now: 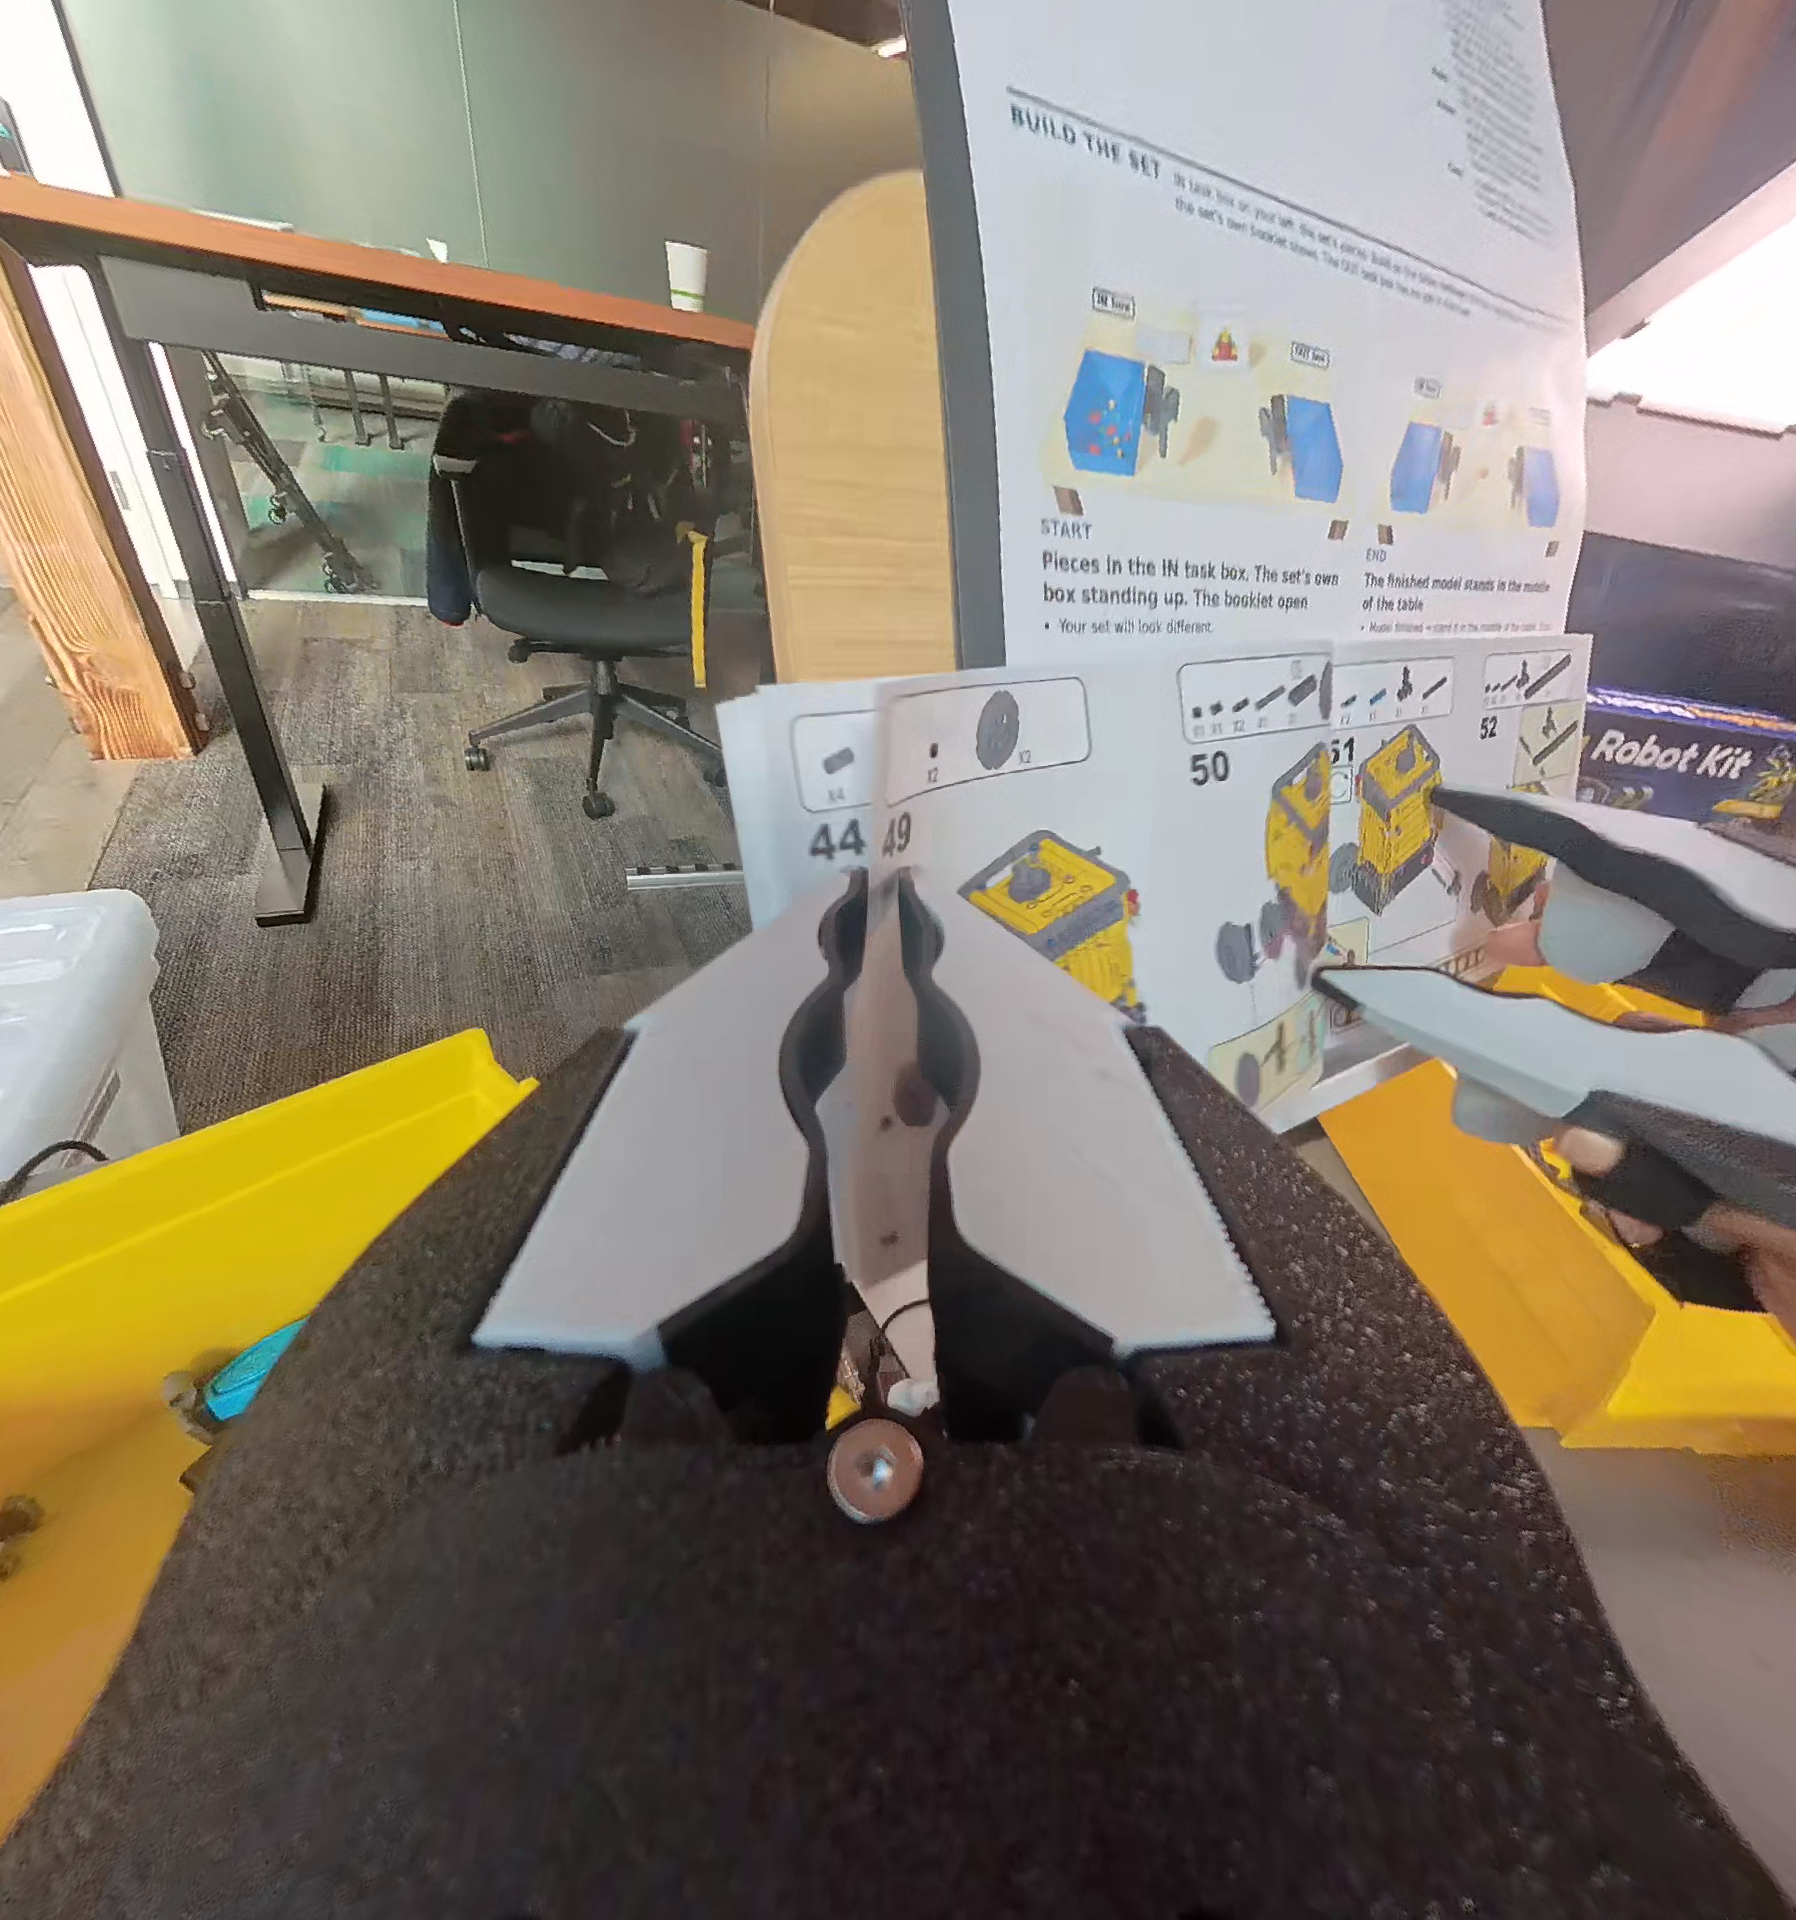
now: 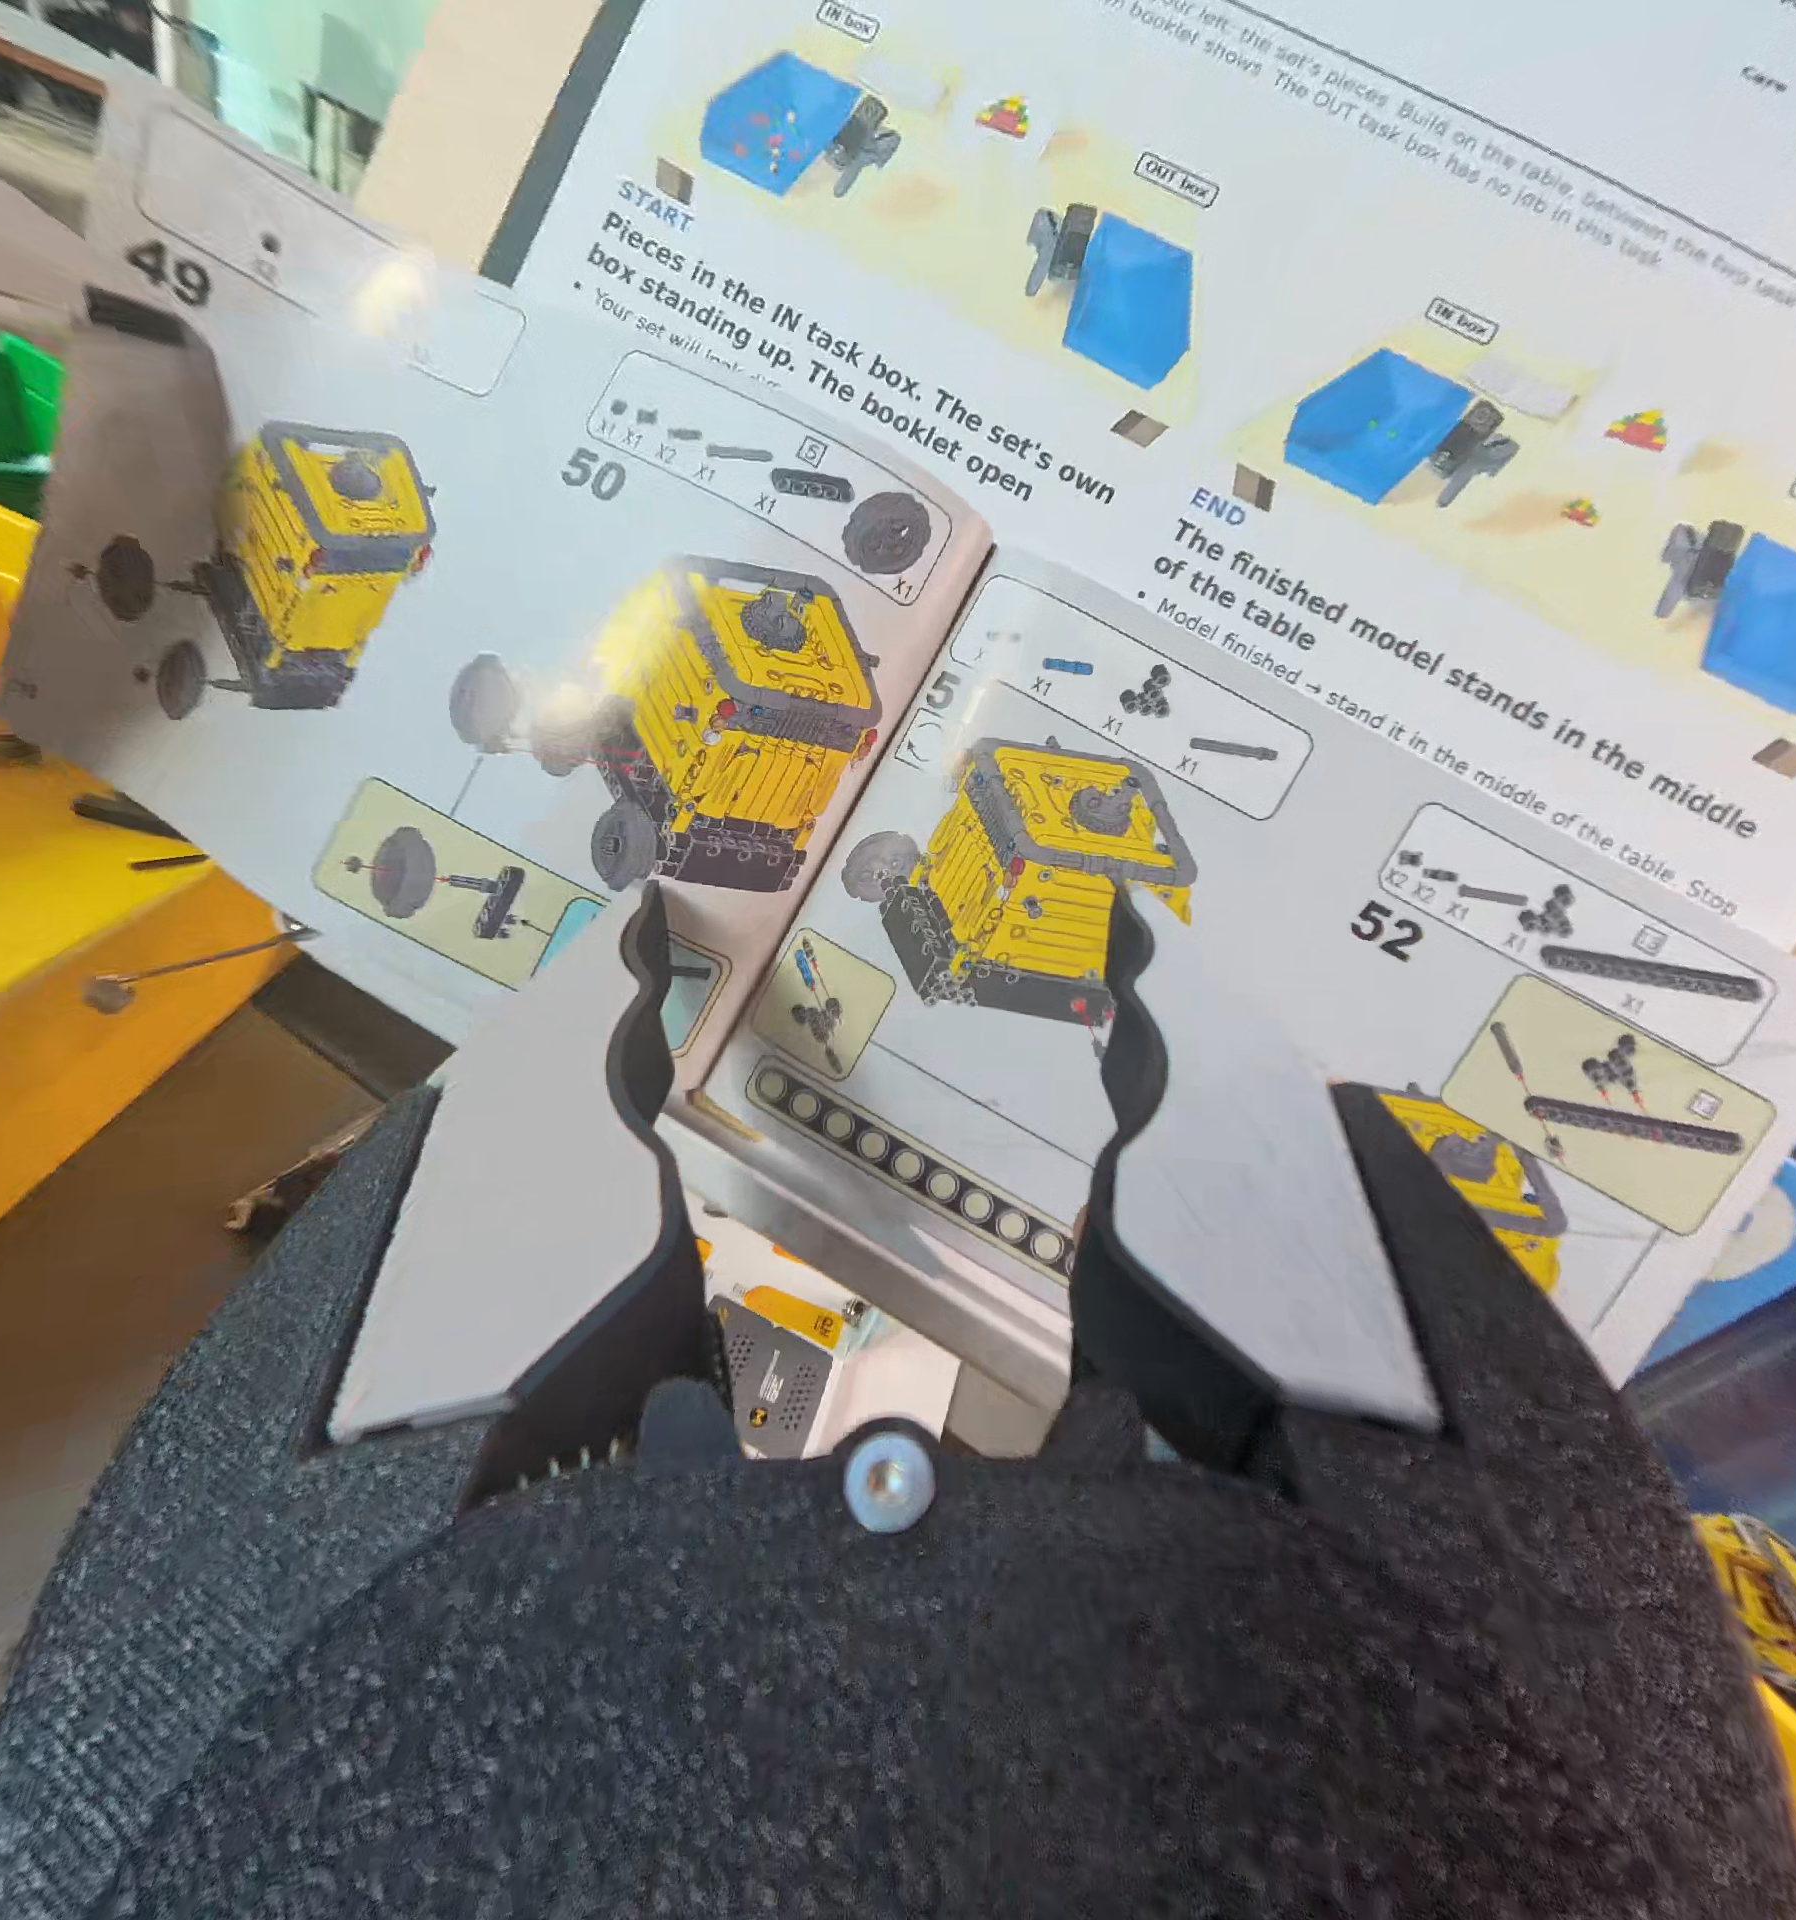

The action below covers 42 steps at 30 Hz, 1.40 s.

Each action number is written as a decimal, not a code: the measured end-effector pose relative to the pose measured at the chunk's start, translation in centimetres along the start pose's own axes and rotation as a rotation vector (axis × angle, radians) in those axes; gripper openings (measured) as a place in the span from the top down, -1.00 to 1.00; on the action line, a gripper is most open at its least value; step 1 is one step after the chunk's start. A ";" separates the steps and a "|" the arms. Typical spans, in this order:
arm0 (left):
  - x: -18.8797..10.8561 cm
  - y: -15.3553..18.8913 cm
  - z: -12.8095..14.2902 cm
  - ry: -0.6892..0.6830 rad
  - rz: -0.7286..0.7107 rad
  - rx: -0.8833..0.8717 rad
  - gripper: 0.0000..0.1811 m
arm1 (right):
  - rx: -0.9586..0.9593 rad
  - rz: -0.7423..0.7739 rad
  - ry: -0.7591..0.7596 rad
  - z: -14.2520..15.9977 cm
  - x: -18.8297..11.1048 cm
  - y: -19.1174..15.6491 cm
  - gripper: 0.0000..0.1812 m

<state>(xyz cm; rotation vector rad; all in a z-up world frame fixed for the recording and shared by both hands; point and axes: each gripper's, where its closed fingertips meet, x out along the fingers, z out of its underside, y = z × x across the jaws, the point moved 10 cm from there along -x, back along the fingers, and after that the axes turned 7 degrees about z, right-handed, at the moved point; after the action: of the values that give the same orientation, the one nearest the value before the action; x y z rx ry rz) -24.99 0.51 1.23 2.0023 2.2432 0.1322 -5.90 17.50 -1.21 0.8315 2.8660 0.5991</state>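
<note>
An open building-instruction booklet stands upright in front of me, showing pictures of a yellow model. My left gripper is shut on one booklet page, seen edge-on between its fingers and lifted away from the rest. In the right wrist view that page hangs turned out at the left of the booklet. My right gripper is open and empty, with its fingertips close in front of the booklet's middle fold. It also shows in the left wrist view, at the booklet's right half.
A large printed sheet stands behind the booklet. Yellow bins lie at left and right, the left one holding small dark parts. A dark kit box stands at right, a clear plastic box at left. A desk and office chair stand beyond.
</note>
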 end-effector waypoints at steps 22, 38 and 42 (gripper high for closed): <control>1.4 2.2 5.2 -0.162 -0.021 0.058 0.96 | -0.097 -0.023 0.090 -1.2 -1.1 -1.3 0.53; -0.2 5.3 8.3 -0.433 0.105 0.447 0.66 | -0.017 0.030 0.029 -0.2 1.0 -2.5 0.43; 1.8 5.5 9.7 -0.552 0.024 0.567 0.97 | -0.068 0.004 0.010 -0.3 0.8 -2.7 0.33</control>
<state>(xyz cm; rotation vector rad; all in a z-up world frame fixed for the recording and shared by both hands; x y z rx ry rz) -18.22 2.72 -7.58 1.9509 2.0159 -1.0270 -7.98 15.76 -2.02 0.8265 2.8358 0.6984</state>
